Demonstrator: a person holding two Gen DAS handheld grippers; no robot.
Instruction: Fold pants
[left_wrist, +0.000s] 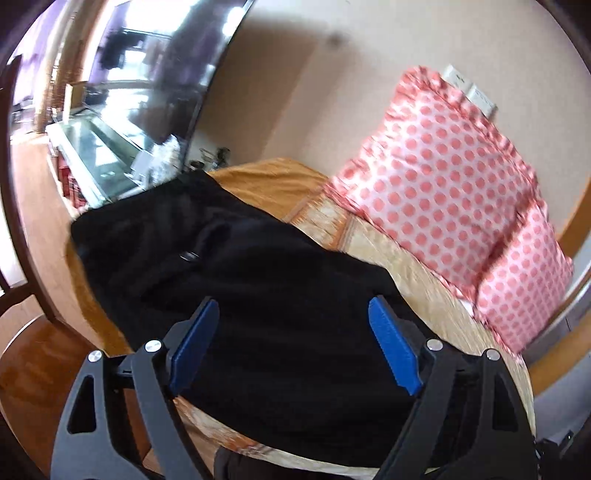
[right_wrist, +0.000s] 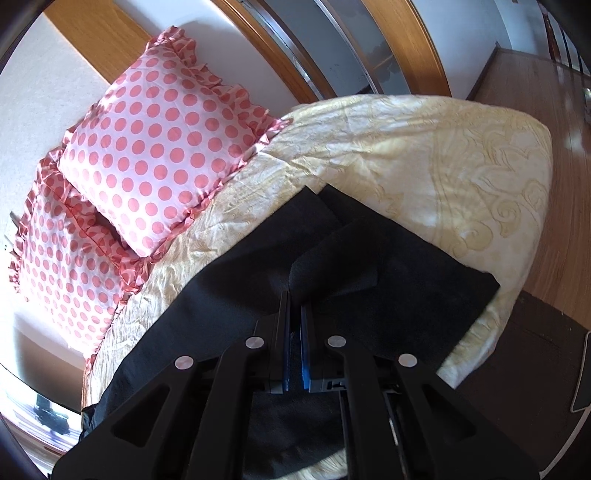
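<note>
Black pants (left_wrist: 236, 266) lie spread on the bed, running from the near edge toward the far left corner. My left gripper (left_wrist: 295, 317) hangs just above them with its blue pads wide apart and nothing between them. In the right wrist view the pants (right_wrist: 399, 269) lie across the cream bedspread with a raised fold of cloth at the middle. My right gripper (right_wrist: 295, 306) is shut on that fold of the pants, which rises between the blue pads.
Two pink polka-dot pillows (left_wrist: 439, 173) (right_wrist: 155, 147) lean against the wall at the bed's head. The cream and orange bedspread (right_wrist: 424, 155) covers the bed. A dark TV screen (left_wrist: 155, 74) and a glass shelf stand to the left; wooden floor (right_wrist: 546, 147) lies to the right.
</note>
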